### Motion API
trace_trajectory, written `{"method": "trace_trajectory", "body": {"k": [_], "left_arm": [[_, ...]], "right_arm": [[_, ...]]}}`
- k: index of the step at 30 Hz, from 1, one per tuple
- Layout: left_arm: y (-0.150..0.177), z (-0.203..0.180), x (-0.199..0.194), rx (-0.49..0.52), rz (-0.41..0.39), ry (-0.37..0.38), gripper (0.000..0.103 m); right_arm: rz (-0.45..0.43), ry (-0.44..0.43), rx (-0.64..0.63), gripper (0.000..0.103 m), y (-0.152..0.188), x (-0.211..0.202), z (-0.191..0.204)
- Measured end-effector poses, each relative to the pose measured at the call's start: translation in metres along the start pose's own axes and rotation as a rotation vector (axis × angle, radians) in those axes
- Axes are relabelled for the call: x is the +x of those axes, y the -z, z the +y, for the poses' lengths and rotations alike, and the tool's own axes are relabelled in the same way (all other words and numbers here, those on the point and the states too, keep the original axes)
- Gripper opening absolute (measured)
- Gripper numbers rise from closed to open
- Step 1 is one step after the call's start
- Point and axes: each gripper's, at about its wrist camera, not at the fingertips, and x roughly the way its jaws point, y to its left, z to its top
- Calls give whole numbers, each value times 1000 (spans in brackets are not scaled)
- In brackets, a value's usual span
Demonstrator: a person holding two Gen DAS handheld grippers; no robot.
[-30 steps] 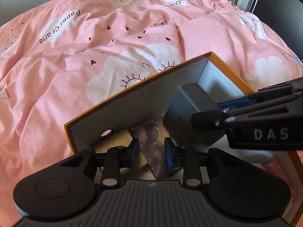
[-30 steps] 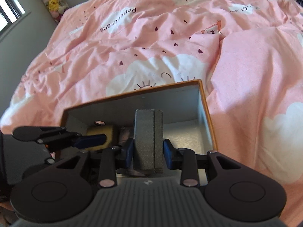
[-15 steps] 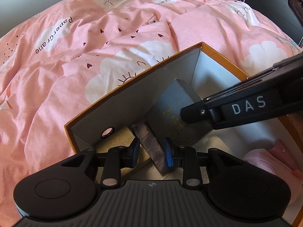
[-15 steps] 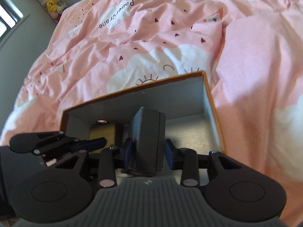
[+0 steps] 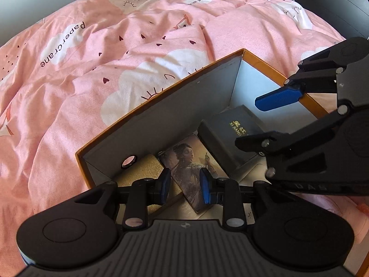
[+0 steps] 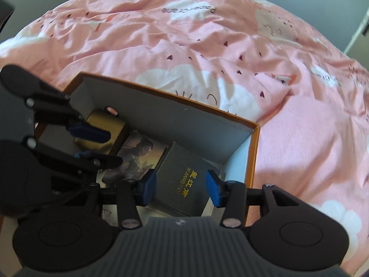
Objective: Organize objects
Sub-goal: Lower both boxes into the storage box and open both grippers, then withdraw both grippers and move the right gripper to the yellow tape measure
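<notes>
An orange-rimmed cardboard box (image 5: 161, 90) with grey inner walls lies on the bed; it also shows in the right wrist view (image 6: 175, 99). Inside lie a dark grey box with gold lettering (image 5: 235, 127) (image 6: 184, 180), a box printed with a woman's picture (image 5: 191, 168) (image 6: 138, 154) and a gold box (image 5: 143, 168) (image 6: 103, 127). My left gripper (image 5: 184, 182) hangs over the picture box, jaws a little apart and not gripping it. My right gripper (image 6: 181, 188) is open above the dark grey box, which lies flat in the box's corner.
A pink duvet with white clouds (image 5: 115, 46) covers the bed all around the box. A pink item (image 5: 322, 205) lies in the near right part of the box. A dark wall or cabinet (image 5: 334, 0) stands at the far right.
My right gripper has opened and let go of the dark grey box, which now lies flat with its gold lettering up. The right gripper has drawn back and swung round.
</notes>
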Motion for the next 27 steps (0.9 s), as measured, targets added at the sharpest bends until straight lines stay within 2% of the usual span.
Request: {"method": "trace_trajectory", "body": {"k": [8,11,17,21,24,27], "left_arm": [[1,0,-2,9,-12,17,34],[2,-5,-1,64,-8,15,34],[4,-19,11,178,39,20,36],[5,-23,15,239,45,17,52],[6,-27,20,294,46,-11,55],[5,-29,23,324,49,-26,58]], "right_arm": [[52,-63,-165,48,15,6,15],[86,-27,-263,44,19,10,22],[156,37,-469,44,20,24,28],[176,58,-620,44,25,30,31],[157,92,-690,45,28,36,32],[109,116,-708,42,29,40,29]]}}
